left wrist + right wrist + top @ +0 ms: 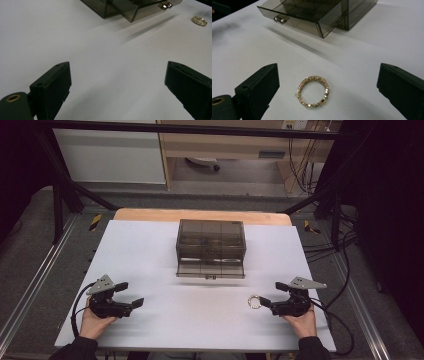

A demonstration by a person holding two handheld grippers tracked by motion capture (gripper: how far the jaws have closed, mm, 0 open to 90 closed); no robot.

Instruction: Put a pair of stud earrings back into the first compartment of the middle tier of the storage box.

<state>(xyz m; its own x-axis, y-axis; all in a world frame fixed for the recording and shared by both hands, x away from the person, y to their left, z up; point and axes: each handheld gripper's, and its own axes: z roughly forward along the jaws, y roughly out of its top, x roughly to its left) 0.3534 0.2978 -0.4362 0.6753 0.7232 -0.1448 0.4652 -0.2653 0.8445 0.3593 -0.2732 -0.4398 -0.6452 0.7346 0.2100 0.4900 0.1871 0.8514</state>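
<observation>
A gold beaded bracelet (313, 91) lies flat on the white table, and in the high view the bracelet (255, 301) sits right of centre near the front. My right gripper (328, 87) is open, its jaws wide on either side of the bracelet without touching it. A smoky transparent drawer box (210, 240) stands at the table's middle with its lower drawer (210, 270) pulled out toward me. The drawer (297, 17) has a small metal knob. My left gripper (131, 294) rests open at the front left, with bare table between its jaws (117, 87).
The white table sheet (150, 255) ends in a wooden strip (200, 215) at the back. Black frame posts (57, 205) stand at both sides. Cables (335, 245) trail along the right edge. The bracelet (199, 20) appears far off in the left gripper view.
</observation>
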